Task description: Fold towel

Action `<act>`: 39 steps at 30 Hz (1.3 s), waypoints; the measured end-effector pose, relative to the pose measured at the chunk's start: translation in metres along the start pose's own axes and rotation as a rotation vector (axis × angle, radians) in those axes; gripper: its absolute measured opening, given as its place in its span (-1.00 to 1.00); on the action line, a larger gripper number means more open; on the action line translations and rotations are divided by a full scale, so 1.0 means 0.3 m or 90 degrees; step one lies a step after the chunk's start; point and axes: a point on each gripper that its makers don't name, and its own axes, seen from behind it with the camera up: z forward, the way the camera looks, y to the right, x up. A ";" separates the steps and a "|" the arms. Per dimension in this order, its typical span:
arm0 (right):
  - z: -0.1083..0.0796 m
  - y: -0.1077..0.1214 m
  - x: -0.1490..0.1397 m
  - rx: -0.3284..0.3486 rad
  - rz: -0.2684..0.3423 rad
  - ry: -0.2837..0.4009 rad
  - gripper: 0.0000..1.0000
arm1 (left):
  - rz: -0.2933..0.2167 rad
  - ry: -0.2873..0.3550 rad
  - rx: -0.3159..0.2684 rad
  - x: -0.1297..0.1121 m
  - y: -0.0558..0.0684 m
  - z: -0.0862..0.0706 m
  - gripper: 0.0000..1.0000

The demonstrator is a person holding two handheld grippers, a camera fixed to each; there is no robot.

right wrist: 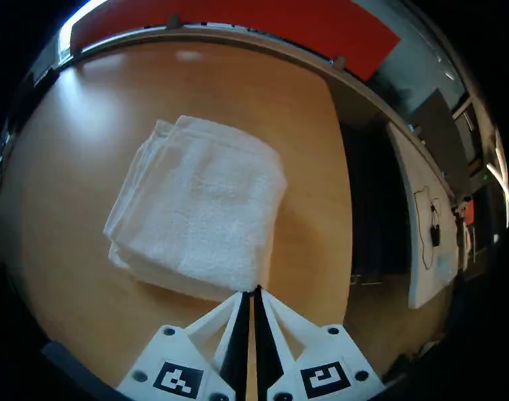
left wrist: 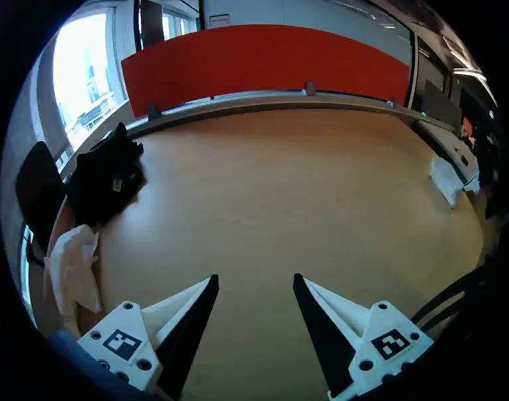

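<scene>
A white towel (right wrist: 201, 214) lies folded into a thick square on the wooden table (right wrist: 67, 167) in the right gripper view. My right gripper (right wrist: 252, 292) is shut, its tips touching the towel's near corner; I cannot tell whether any cloth is pinched. The same towel (left wrist: 448, 179) appears small at the far right of the left gripper view. My left gripper (left wrist: 254, 281) hovers open over bare table (left wrist: 274, 200), with nothing between its fingers.
A black bag (left wrist: 107, 177) and a crumpled pale cloth (left wrist: 73, 267) sit at the table's left edge. A red partition (left wrist: 268, 60) runs along the back. Right of the towel the table ends at a dark gap, with a white desk (right wrist: 425, 220) beyond.
</scene>
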 end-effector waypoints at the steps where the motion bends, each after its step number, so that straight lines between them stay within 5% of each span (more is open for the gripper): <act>1: 0.007 0.001 -0.003 -0.002 0.003 -0.001 -0.91 | 0.000 -0.001 -0.001 -0.002 0.002 -0.001 0.64; 16: 0.035 0.007 -0.014 -0.019 0.035 0.006 -0.65 | -0.006 -0.004 0.001 -0.021 -0.006 -0.015 0.64; 27: -0.008 0.042 -0.018 -0.039 0.053 0.022 0.67 | -0.009 0.002 -0.002 -0.011 -0.004 -0.018 0.64; 39: -0.061 0.050 -0.007 -0.053 0.055 0.039 0.99 | -0.013 0.011 -0.007 0.003 -0.002 -0.022 0.64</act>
